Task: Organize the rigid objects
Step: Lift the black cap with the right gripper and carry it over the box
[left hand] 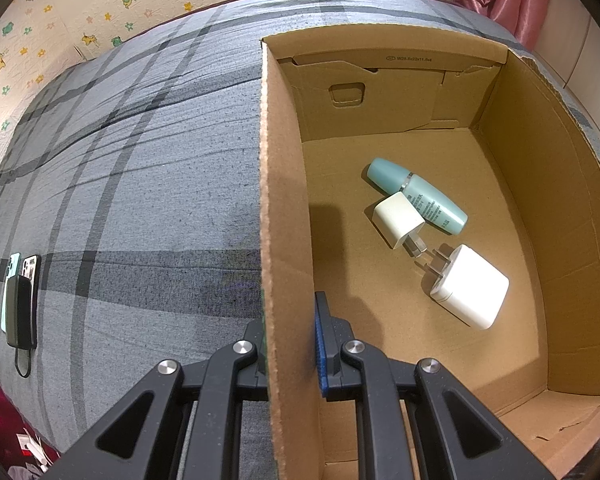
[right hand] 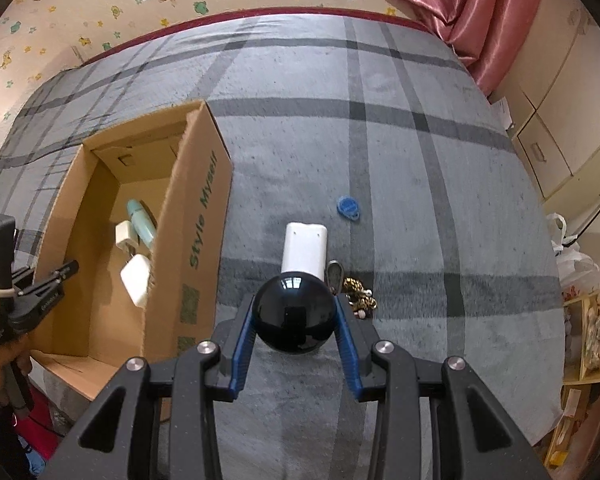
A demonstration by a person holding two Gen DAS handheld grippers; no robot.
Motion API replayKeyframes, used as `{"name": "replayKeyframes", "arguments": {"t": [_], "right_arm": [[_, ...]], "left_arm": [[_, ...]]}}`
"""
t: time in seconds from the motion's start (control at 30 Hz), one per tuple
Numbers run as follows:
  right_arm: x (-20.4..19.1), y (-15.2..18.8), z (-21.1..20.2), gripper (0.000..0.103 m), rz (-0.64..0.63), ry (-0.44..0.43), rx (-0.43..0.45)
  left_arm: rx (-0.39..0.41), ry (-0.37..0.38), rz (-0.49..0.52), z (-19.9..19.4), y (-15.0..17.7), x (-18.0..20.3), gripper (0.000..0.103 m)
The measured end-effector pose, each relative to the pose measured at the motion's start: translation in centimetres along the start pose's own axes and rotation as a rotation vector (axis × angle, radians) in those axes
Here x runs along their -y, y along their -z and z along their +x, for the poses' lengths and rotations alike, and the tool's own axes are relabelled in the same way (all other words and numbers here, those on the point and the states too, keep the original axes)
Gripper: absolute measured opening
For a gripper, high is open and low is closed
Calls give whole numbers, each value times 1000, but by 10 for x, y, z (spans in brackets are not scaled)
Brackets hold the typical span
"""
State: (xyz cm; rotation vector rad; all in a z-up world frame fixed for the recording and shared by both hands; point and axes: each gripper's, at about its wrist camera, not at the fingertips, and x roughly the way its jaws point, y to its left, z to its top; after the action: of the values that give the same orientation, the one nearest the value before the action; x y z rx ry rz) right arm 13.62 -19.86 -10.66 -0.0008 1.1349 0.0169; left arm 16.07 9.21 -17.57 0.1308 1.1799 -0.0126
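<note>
Right wrist view showed the right gripper (right hand: 296, 320) closed on a glossy black ball (right hand: 296, 312), its blue pads (right hand: 350, 344) pressing the ball's sides, above the plaid bed (right hand: 400, 160). The box (right hand: 188, 208) lay at 9 o'clock from the ball, open on top. A white case (right hand: 304, 248) sat just beyond the ball at 12 o'clock, a keyring (right hand: 356, 296) at 2 o'clock, a blue tag (right hand: 348, 205) farther off at 1 o'clock.

In the left wrist view the left gripper (left hand: 290, 344) pinched the box's near wall (left hand: 284, 200), one finger inside and one outside. On the box floor a teal bottle (left hand: 416, 194) touched a small charger (left hand: 398, 220); a bigger charger (left hand: 470, 286) lay at 5 o'clock from it, their prongs nearly meeting.

The ball looked the likeliest trouble: smooth and round, it was held only at two narrow strips and could squirt out during the swing toward the box, then roll off the bed. Released from too high, it might bounce or knock the chargers. The thin wall could buckle under the left grip, tipping the box on the soft bedding.
</note>
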Motion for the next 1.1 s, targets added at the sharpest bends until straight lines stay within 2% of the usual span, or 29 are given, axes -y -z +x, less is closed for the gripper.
{"name": "replayKeyframes", "arguments": {"t": [0.43,1.1], "right_arm": [[-25,-27,-10,40,-37,-25,37],[-102,-71,4,40,-134,-118,55]], "left_arm": [[-1,-3,1,0,-1,1,14],[1,6,-2,0,0,0,14]]}}
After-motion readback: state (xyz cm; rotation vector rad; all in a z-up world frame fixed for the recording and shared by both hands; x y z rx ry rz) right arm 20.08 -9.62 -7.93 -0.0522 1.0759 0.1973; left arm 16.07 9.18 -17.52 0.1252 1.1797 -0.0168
